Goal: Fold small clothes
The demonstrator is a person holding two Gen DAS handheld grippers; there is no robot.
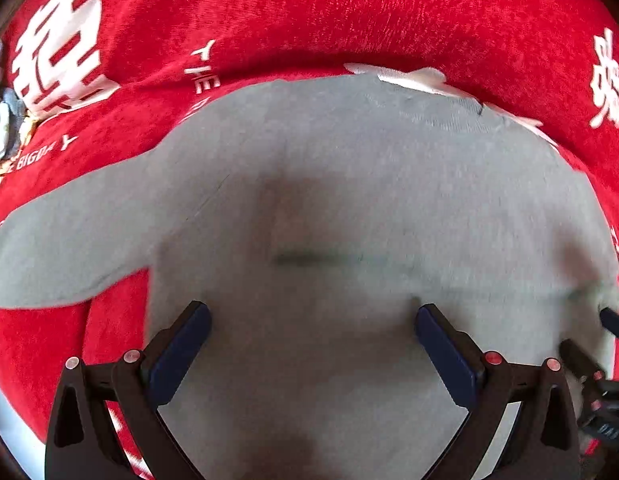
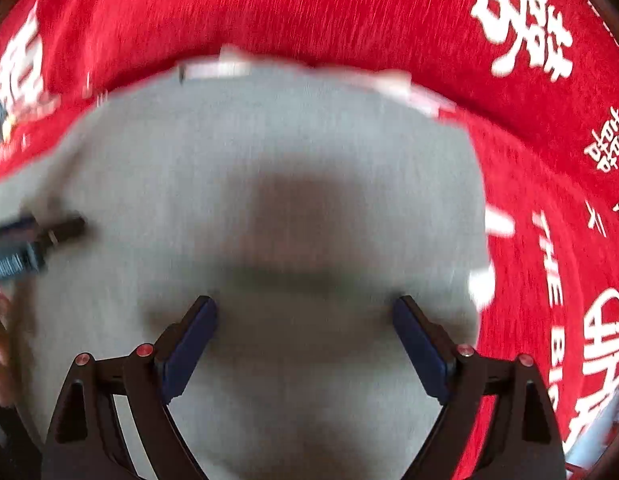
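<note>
Our left gripper (image 1: 311,316) and right gripper (image 2: 304,310) both gape empty over the grey top (image 1: 349,200), flat on the red cloth (image 1: 309,12), sleeve at nine o'clock. Pinching both layers could drag it askew.

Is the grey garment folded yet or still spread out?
Mostly spread: the grey garment lies flat on the red cloth, one sleeve stretched sideways. The other side cannot be told.

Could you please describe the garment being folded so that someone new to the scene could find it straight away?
A red cloth printed with large white characters covers the whole surface. Spread flat on it, under both open grippers, lies the grey top, one sleeve reaching out sideways in the left wrist view. It is the only plain grey piece, with no print.
</note>
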